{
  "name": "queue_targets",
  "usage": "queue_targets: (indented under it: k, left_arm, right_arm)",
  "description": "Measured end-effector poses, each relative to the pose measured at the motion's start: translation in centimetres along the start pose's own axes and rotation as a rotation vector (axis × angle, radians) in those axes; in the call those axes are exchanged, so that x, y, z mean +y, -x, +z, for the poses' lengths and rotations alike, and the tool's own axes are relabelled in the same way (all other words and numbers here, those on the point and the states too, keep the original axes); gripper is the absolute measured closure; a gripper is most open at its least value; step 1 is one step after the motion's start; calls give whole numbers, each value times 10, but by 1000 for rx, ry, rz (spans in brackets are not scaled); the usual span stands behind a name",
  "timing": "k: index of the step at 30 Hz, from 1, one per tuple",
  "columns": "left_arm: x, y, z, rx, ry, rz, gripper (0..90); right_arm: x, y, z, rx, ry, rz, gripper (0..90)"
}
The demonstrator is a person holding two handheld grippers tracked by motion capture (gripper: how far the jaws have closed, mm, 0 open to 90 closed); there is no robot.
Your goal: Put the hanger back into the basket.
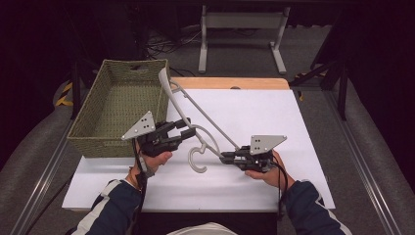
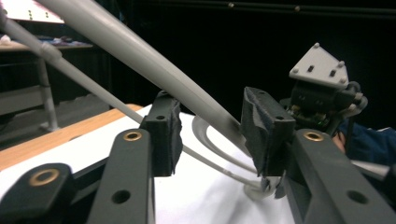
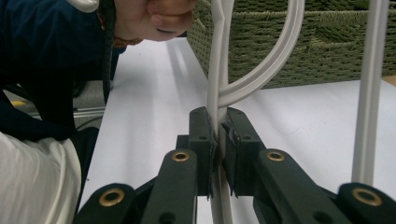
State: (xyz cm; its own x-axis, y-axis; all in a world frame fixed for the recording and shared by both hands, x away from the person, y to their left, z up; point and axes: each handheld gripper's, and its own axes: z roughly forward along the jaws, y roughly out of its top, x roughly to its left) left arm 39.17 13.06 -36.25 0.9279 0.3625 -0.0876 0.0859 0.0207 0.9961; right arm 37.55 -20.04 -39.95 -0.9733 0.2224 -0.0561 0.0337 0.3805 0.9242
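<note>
A grey plastic clothes hanger (image 1: pixel 208 121) lies slanted over the white table top (image 1: pixel 279 117), its upper end resting against the rim of a woven green basket (image 1: pixel 98 144). My right gripper (image 1: pixel 226 157) is shut on the hanger's lower end; in the right gripper view the pads (image 3: pixel 203 140) pinch the thin grey strip (image 3: pixel 215 70). My left gripper (image 1: pixel 188 128) straddles the thick arm of the hanger near its hook (image 1: pixel 195 160). In the left gripper view that arm (image 2: pixel 140 56) passes between the jaws and touches one pad (image 2: pixel 264 130), with a gap to the other.
The basket stands at the table's left, close behind my left gripper. A wooden table edge (image 1: pixel 230 83) runs along the back. Beyond it a grey metal frame (image 1: pixel 240 22) stands on the floor. The person's forearms in dark sleeves come in from the near side.
</note>
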Motion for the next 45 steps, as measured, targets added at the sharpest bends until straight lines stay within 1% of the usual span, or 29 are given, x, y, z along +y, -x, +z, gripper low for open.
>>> queue_targets:
  k: [2, 6, 8, 9, 10, 12, 13, 15, 18, 19, 20, 22, 23, 24, 25, 26, 28, 30, 31, 32, 33, 34, 35, 36, 37, 39, 41, 43, 45]
  left_arm:
    - [1, 1, 0, -1, 0, 4, 611]
    - [5, 4, 3, -40, 33, -1, 659]
    - [6, 6, 3, -71, 50, -12, 687]
    - [6, 6, 3, -71, 50, -12, 705]
    - [8, 8, 4, -85, 58, -5, 705]
    - [10, 10, 6, -94, 59, 7, 721]
    - [10, 12, 6, -99, 60, -3, 729]
    - [11, 13, 8, -106, 58, 1, 744]
    - [14, 17, 10, -101, 47, 24, 763]
    - [14, 17, 10, -101, 47, 24, 768]
    - [14, 19, 10, -100, 45, 25, 768]
    - [16, 23, 12, -97, 43, 48, 782]
    - [16, 26, 12, -97, 40, 54, 790]
    - [17, 27, 13, -94, 41, 64, 797]
    - [18, 29, 14, -90, 37, 72, 800]
    - [18, 30, 15, -87, 35, 78, 805]
    - [18, 33, 17, -70, 26, 97, 809]
    - [19, 32, 19, -50, 24, 119, 810]
    - [20, 33, 19, -46, 23, 116, 810]
    - [20, 33, 20, -40, 22, 127, 810]
    - [22, 33, 21, -28, 16, 143, 811]
    - [24, 34, 23, -13, 12, 163, 811]
    - [24, 34, 23, -13, 12, 163, 811]
    - [27, 34, 23, 4, 12, 183, 811]
    - [30, 33, 23, 11, 18, 188, 811]
    - [36, 32, 24, 28, 30, 198, 811]
    - [42, 31, 24, 49, 35, 213, 812]
    - [51, 31, 24, 79, 38, 256, 811]
    - [60, 30, 22, 103, 37, 288, 812]
  right_arm:
    - [0, 0, 0, -5, -2, -9, 826]
    - [2, -2, 0, -10, -13, -39, 825]
    - [4, -5, 1, -25, -27, -65, 824]
    - [4, -6, 1, -31, -35, -79, 824]
    - [4, -6, 1, -31, -35, -79, 824]
    - [6, -7, 3, -46, -47, -104, 823]
    - [6, -8, 3, -49, -50, -112, 822]
    - [7, -8, 3, -74, -59, -124, 820]
    - [8, -9, 6, -121, -87, -157, 815]
    - [8, -9, 7, -140, -96, -164, 813]
    - [8, -9, 7, -140, -96, -164, 813]
    - [9, -9, 9, -177, -104, -180, 806]
    - [9, -8, 10, -205, -107, -187, 798]
    - [9, -7, 10, -229, -103, -186, 791]
    - [9, -6, 10, -236, -103, -183, 786]
    - [9, -4, 10, -258, -106, -181, 774]
    - [9, -3, 11, -297, -103, -171, 747]
    - [8, -1, 9, -305, -96, -156, 737]
    - [8, -1, 8, -317, -95, -156, 727]
    - [8, -1, 7, -321, -90, -152, 711]
    - [8, -1, 6, -323, -86, -150, 683]
    - [8, -1, 5, -341, -83, -145, 657]
    - [8, -1, 5, -341, -83, -145, 657]
    - [8, -1, 3, -350, -85, -140, 633]
    - [8, -2, -2, -363, -81, -128, 590]
    - [8, -2, -5, -369, -80, -126, 588]
    - [8, -3, -10, -374, -65, -117, 579]
    - [7, -5, -14, -378, -63, -115, 574]
    - [6, -8, -18, -386, -67, -121, 565]
